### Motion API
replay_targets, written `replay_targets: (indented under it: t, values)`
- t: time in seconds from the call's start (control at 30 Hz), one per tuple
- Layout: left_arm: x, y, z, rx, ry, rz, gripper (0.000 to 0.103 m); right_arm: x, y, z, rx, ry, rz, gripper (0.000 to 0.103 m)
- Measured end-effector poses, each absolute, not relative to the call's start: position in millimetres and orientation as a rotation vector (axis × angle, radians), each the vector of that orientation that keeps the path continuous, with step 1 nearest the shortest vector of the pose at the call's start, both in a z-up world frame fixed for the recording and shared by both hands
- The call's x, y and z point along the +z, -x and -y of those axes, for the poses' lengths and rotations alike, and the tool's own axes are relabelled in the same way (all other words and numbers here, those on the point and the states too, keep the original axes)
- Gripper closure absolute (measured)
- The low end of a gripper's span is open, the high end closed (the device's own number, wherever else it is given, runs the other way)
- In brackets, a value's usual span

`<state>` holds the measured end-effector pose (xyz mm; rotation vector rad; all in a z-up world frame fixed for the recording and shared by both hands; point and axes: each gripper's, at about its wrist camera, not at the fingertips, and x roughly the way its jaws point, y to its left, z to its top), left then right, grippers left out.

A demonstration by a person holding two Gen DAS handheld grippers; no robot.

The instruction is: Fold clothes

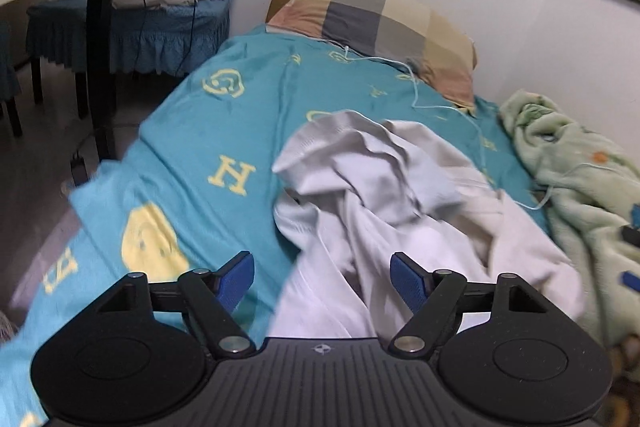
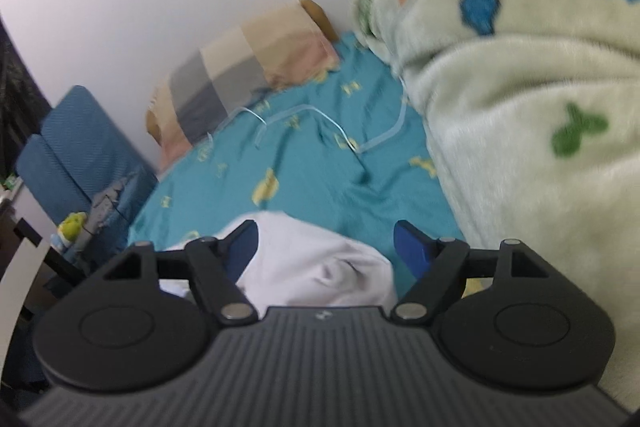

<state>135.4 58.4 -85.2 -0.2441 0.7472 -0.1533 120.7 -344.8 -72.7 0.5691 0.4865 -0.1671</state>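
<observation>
A crumpled white garment (image 1: 400, 195) lies in a heap on the teal bed sheet (image 1: 224, 115). My left gripper (image 1: 322, 281) is open and empty, just above the near edge of the garment, with its blue pads (image 1: 408, 281) spread wide. In the right wrist view my right gripper (image 2: 326, 251) is open and empty, with a fold of the white garment (image 2: 320, 263) lying between and below its spread blue pads (image 2: 412, 251). Nothing is gripped.
A checked pillow (image 1: 384, 23) lies at the head of the bed by the white wall. A pale green fleece blanket (image 2: 520, 107) is bunched along the right side. A thin white cable (image 2: 320, 119) lies across the sheet. A blue-covered chair (image 1: 132, 23) stands left.
</observation>
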Motion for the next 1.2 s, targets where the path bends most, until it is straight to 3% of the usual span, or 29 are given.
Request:
replay_targets:
  t: [0.07, 0.1, 0.17, 0.2, 0.23, 0.5, 0.63, 1.03, 1.13, 1.17, 1.2]
  values:
    - [-92.5, -147.3, -58.5, -0.175, 0.263, -0.752, 0.036, -65.2, -118.9, 340.7, -0.147, -0.536, -0.46, 0.025]
    - [-96.9, -153.5, -58.7, -0.19, 0.279, -0.759, 0.045, -61.5, -118.1, 338.7, -0.137, -0.52, -0.446, 0.025]
    - [-104.1, -160.6, -59.3, -0.213, 0.308, -0.786, 0.071, -56.8, -118.5, 331.2, -0.085, -0.494, -0.435, 0.025]
    - [-104.2, -160.7, -57.8, -0.216, 0.295, -0.784, 0.093, -56.8, -120.5, 326.8, -0.046, -0.495, -0.438, 0.025]
    - [-104.4, -160.8, -56.3, -0.219, 0.282, -0.782, 0.097, -57.4, -123.0, 322.4, -0.003, -0.5, -0.443, 0.025]
    - [-37.2, -100.4, -48.6, -0.41, 0.299, -0.584, 0.099, -65.9, -133.2, 297.0, 0.283, -0.592, -0.514, 0.025]
    - [-20.8, -53.0, -36.8, -0.524, 0.266, -0.627, 0.099, -68.9, -138.0, 279.8, 0.41, -0.604, -0.545, 0.025]
    - [-61.4, -34.1, -2.5, -0.576, 0.163, -0.792, 0.099, -87.9, -180.1, 196.9, 0.649, -0.373, -0.622, 0.026]
    - [-65.9, -37.0, -0.4, -0.572, 0.15, -0.807, 0.099, -95.0, -180.7, 192.5, 0.627, -0.356, -0.633, 0.031]
    - [-66.3, -37.1, 0.5, -0.575, 0.148, -0.806, 0.099, -97.1, -181.3, 193.4, 0.612, -0.361, -0.634, 0.037]
    - [-66.6, -37.3, 0.6, -0.577, 0.147, -0.807, 0.099, -99.1, -182.5, 195.1, 0.602, -0.37, -0.637, 0.049]
